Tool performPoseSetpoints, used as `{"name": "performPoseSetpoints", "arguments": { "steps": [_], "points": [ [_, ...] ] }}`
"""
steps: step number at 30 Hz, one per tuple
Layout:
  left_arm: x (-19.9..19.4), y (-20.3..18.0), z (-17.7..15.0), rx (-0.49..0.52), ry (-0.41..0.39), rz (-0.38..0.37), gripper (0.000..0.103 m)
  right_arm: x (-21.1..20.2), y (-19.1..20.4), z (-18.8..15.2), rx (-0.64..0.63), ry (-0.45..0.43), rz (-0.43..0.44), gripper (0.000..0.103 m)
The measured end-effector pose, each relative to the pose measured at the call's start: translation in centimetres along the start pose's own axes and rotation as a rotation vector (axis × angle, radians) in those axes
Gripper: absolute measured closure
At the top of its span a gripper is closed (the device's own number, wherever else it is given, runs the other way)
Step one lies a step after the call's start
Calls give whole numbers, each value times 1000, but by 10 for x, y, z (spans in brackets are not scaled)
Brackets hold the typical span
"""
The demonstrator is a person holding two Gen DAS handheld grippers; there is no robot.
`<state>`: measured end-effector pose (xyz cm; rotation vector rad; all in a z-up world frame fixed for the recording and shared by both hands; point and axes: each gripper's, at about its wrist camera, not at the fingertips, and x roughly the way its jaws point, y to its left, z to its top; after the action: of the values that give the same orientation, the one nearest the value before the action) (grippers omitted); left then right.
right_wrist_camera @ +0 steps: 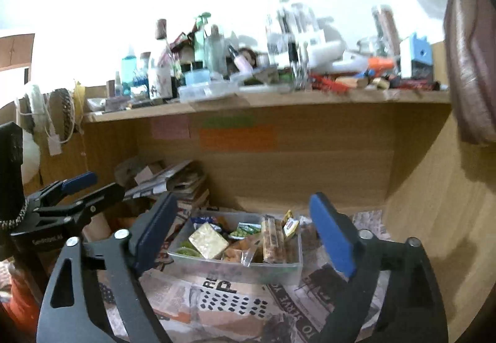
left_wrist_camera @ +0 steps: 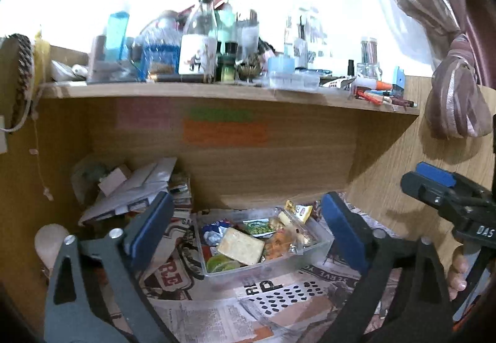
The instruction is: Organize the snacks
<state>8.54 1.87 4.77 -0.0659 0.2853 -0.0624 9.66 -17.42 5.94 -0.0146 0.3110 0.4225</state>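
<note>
Straight ahead of and below both claws, on newspaper-lined worktop: clear tub [left_wrist_camera: 313, 253] packed with snacks [right_wrist_camera: 272, 239]. Left claw [left_wrist_camera: 248, 234] spread wide, empty, tub framed between its blue pads. Right claw [right_wrist_camera: 245, 234] likewise wide, nothing held, tub centred in its gap. Tub's long side runs roughly across both views, slightly skewed. Neither claw touching it; both hang above, tipped a little down. Nearness about equal, cannot tell which leads. Likely finished or nearly so.
</note>
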Motion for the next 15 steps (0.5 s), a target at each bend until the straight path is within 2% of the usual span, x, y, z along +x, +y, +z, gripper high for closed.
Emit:
{"name": "performPoseSetpoints", "arguments": {
  "steps": [1,3,15],
  "points": [
    [-4,-1,-1,7,-8,10,1,-1,2,-1,-3,-3,-4,13],
    [-10,-3,-2,14,-15,20,0,-5,6,-2,-8,-15,-11,1],
    [-28,-1,-4,10,-26,12,0,-16,15,-10,-19,-29,-24,0]
  ]
}}
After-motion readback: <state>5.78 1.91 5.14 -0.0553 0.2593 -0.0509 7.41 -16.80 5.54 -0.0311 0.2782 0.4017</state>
